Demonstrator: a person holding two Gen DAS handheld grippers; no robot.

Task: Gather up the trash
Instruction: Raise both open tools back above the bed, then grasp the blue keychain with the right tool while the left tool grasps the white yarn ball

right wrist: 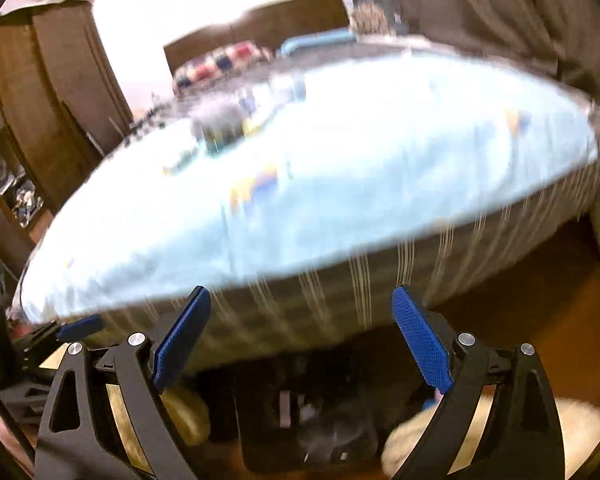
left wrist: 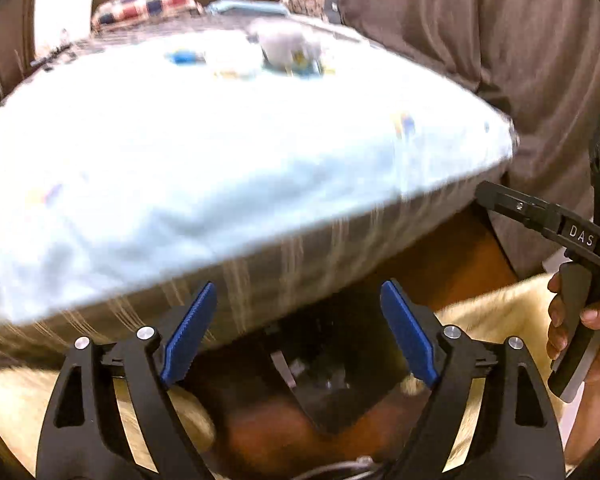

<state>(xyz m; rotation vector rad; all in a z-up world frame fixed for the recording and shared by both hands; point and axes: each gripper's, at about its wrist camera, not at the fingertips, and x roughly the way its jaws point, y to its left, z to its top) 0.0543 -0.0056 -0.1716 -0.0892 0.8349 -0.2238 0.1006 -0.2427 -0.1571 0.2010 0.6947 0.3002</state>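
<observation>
Both views are motion-blurred. The left gripper and right gripper hold their blue-padded fingers wide apart, holding nothing. Ahead, small blurred trash items lie far back on the bed's pale blue sheet.
</observation>
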